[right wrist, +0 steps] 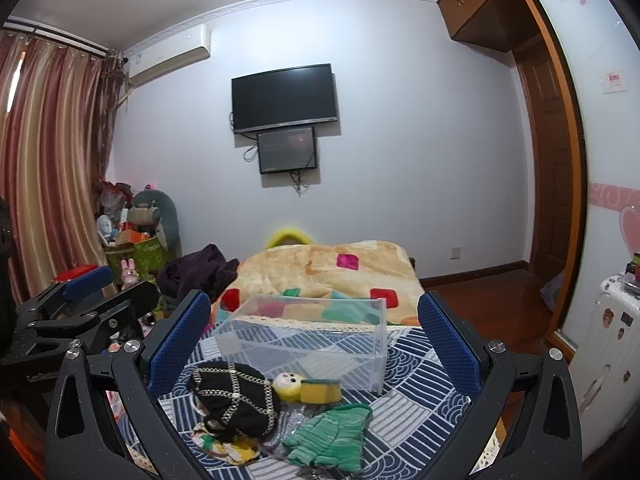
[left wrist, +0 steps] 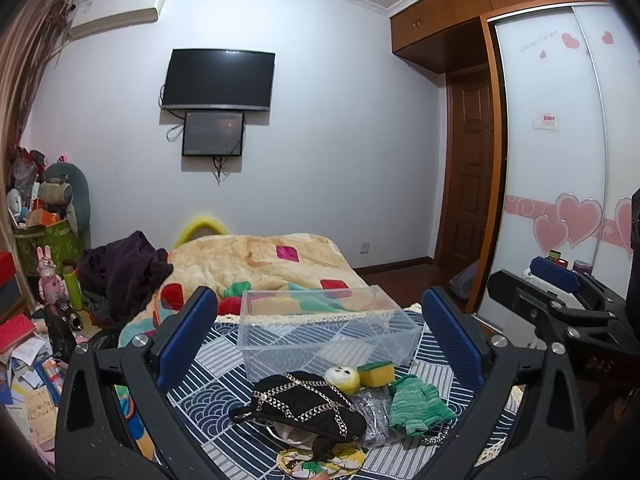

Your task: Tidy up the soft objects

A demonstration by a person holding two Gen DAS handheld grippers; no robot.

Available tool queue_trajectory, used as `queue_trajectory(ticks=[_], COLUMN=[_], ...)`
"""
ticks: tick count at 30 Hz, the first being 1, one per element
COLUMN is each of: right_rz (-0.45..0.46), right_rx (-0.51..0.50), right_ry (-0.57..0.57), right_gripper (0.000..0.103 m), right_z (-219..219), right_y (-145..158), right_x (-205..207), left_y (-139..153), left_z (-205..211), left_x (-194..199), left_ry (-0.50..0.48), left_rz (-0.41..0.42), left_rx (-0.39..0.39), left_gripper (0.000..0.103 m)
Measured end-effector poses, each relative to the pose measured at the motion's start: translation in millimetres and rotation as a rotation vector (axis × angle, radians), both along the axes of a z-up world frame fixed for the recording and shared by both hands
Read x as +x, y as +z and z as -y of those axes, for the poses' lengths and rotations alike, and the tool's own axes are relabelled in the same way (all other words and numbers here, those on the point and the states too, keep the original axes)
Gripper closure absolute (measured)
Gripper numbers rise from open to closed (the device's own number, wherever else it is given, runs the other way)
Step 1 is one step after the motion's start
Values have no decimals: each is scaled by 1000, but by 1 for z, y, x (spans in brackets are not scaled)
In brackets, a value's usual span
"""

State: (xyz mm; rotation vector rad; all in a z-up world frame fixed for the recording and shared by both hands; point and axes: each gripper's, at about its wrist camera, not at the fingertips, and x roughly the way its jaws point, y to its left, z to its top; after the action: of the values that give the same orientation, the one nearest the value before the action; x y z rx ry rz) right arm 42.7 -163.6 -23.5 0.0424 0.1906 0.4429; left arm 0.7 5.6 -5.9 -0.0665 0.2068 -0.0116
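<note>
Both claws hang with fingers spread apart, gripping nothing: the left claw [left wrist: 320, 336] and the right claw [right wrist: 316, 340] frame the same small heap. On the blue patterned cloth [left wrist: 224, 344] sits a clear plastic bin [left wrist: 328, 328], its long axis running left to right, open side up. Just near of it lie a black chain-trimmed hat [left wrist: 308, 408], a yellow plush toy [left wrist: 342, 378], a yellow-green sponge [left wrist: 376, 372] touching the toy, and green knit gloves [left wrist: 420, 404] with cuffs pointing near-left.
</note>
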Motion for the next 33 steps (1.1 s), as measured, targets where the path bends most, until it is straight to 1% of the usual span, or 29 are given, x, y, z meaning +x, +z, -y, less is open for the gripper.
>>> queue_trajectory(ticks=[2, 4, 7, 10, 11, 12, 14, 17, 19, 20, 22, 23, 25, 27, 28, 29, 30, 31, 33], right_rz=[-4, -20, -64, -130, -154, -182, -223, -297, -348, -380, -439, -466, -522, -556, -567, -572, -569, -557, -524], right_rx=[-11, -23, -44, -63, -68, -74, -78, -86, -99, -108, -118, -125, -141, -146, -143, -140, -140, -146, -163], right_ry=[-34, -32, -26, -10, -5, 6, 15, 34, 43, 50, 61, 67, 75, 84, 92, 96, 97, 97, 84], right_gripper=[0, 0, 0, 0, 0, 0, 1, 5, 11, 14, 26, 30, 43, 48, 52, 55, 59, 64, 71], right_z=[1, 1, 2, 1, 1, 0, -1, -3, -5, -5, -6, -7, -8, -8, -6, -5, -5, -4, -3], right_y=[-3, -7, -18, -35, -41, -47, -57, -74, -86, -93, -105, -111, -124, -133, -134, -133, -132, -130, -124], right_x=[4, 8, 19, 31, 36, 41, 48, 57, 62, 65, 69, 71, 74, 75, 73, 71, 69, 66, 59], left_y=[-8, -16, -39, -65, -71, -79, -93, -106, -114, -117, -119, -119, -118, -115, -114, -112, -111, -110, -105], left_z=[0, 1, 1, 0, 0, -2, -8, -20, -27, -29, -31, -31, -31, -30, -29, -28, -28, -28, -29], left_x=[5, 12, 27, 41, 46, 51, 63, 73, 76, 78, 81, 81, 79, 78, 79, 77, 77, 77, 75], left_ry=[-12, -7, -17, -35, -34, -29, -32, -23, -26, -25, -27, -27, -33, -38, -41, -43, -48, -54, -57], left_rz=[-27, -63, -147, -234, -256, -284, -343, -390, -413, -422, -431, -430, -419, -411, -408, -403, -400, -398, -384], left_rx=[5, 15, 23, 25, 24, 21, -9, -61, -87, -95, -103, -105, -106, -98, -95, -95, -97, -99, -104], left_gripper=[0, 0, 0, 0, 2, 7, 12, 17, 24, 30, 37, 42, 47, 59, 61, 66, 70, 71, 75])
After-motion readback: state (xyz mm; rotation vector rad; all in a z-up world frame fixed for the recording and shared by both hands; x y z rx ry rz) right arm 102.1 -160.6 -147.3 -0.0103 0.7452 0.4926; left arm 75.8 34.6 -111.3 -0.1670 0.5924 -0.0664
